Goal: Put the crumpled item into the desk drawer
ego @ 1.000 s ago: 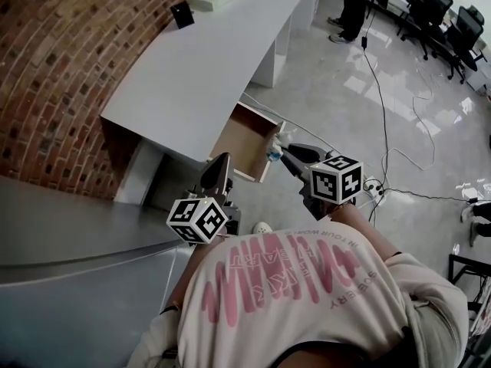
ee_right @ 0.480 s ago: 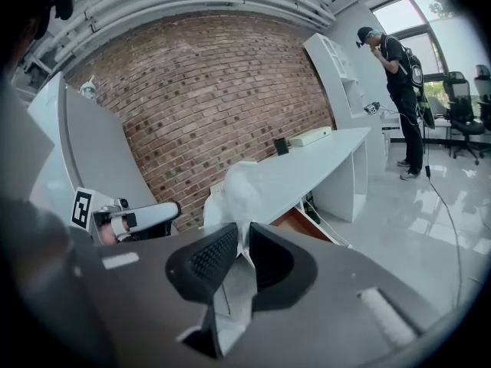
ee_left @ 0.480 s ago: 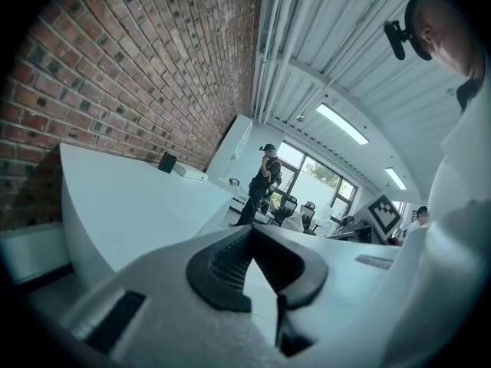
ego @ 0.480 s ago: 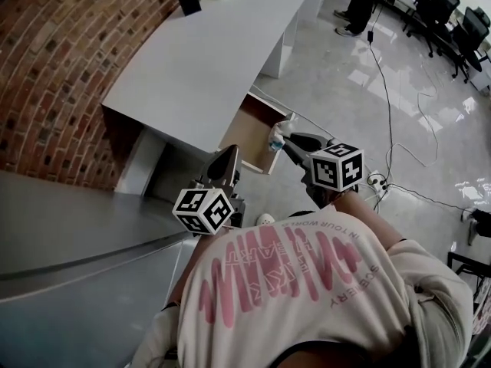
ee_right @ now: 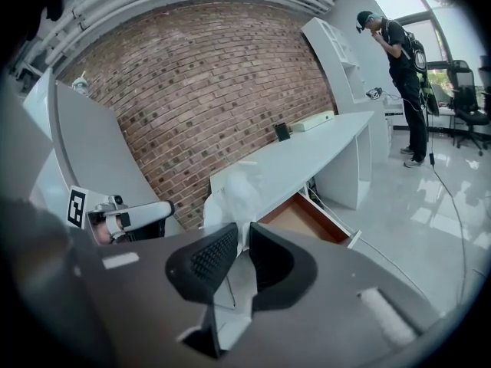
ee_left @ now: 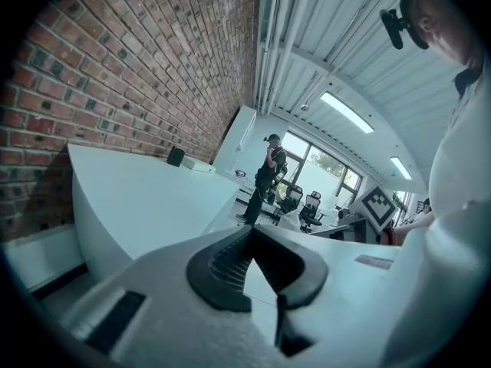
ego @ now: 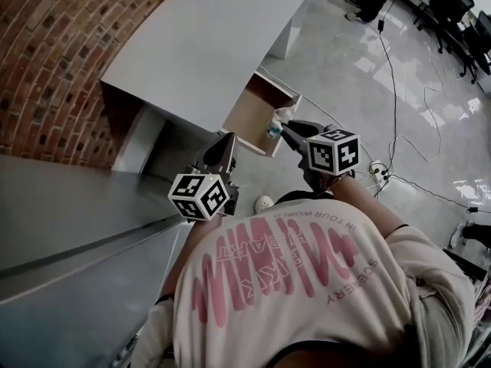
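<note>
The right gripper is clamping the crumpled plastic wad, which is bulging past its jaw tips just beside the open drawer's front rim. To do this well, I judge the wad should travel on toward eleven o'clock in the head view, clearing the rim and sinking low over the brown bottom before release. The right hand is reaching forward and tilting downward. The left gripper, jaws together and empty, is hovering at seven o'clock of the drawer.
</note>
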The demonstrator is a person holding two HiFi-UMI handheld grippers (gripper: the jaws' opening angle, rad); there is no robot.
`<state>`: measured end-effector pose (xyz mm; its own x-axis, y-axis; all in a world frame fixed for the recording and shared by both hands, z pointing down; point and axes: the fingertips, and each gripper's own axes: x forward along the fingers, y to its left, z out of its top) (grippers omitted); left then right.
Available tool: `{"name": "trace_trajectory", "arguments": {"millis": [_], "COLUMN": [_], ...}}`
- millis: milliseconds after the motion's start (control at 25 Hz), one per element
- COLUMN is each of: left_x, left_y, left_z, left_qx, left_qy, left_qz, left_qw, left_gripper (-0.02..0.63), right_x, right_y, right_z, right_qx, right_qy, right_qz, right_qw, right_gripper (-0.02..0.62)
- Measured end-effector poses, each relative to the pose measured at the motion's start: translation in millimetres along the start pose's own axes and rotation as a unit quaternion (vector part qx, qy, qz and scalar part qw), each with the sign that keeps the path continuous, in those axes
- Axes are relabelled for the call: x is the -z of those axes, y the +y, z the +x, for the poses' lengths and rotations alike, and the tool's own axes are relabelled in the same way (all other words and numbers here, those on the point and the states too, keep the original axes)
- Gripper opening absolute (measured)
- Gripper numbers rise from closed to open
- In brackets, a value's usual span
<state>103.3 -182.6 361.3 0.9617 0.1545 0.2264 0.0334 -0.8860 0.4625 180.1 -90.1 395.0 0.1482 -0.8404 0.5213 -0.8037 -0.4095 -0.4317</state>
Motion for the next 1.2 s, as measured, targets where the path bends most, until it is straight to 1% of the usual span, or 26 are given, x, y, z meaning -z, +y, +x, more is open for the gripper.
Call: {"name": "trace_trajectory", "arguments": {"millis": [120,280,560,720,880,1040,1120,1200], "left_x": [5.4,17.6,48.8,70.5,85.4,103.5,106.8,112.1], "left_y": [4.5,10.6,19.1,14.7,22.9,34.3,45.6,56.0], "left_z": [-1.8,-0.8,14.1,20.6,33.9,34.5,45.2,61.0], "left_qx": [-0.002,-0.016,-0.027,-0.04,-0.048,-0.086,-0.103,-0.118], "left_qy": [0.003,0.011,0.034,0.045,0.048,0.044,0.036,0.038], "left_qz": [-0.003,-0.019,-0.044,-0.064,-0.057,-0.08,-0.092,-0.097], "left_qw": [1.0,0.9996,0.9981,0.9962,0.9961,0.9921,0.9898,0.9876], "left_gripper": [0.003,0.003,0.003,0.003,0.003,0.003,0.003,0.003], "right_x": [10.5,22.2,42.3,62.6,72.4,93.9,96.2,97.4], "right_y": [-5.0,-9.3,-24.2,-39.7,-59.3,-72.8,-84.8,-99.0], "right_z": [6.8,13.6,32.0,38.6,56.4,75.4,92.6,108.5], "right_qx": [0.001,-0.008,-0.02,-0.022,-0.026,-0.042,-0.053,-0.066], "right_qy": [0.01,0.024,0.046,0.084,0.114,0.165,0.188,0.214], "right_qz": [0.009,0.032,0.052,0.058,0.059,0.061,0.046,0.02], "right_qw": [1.0,0.999,0.997,0.995,0.991,0.984,0.98,0.975], "right_gripper": [0.063,0.062,0.063,0.062,0.063,0.063,0.063,0.063]}}
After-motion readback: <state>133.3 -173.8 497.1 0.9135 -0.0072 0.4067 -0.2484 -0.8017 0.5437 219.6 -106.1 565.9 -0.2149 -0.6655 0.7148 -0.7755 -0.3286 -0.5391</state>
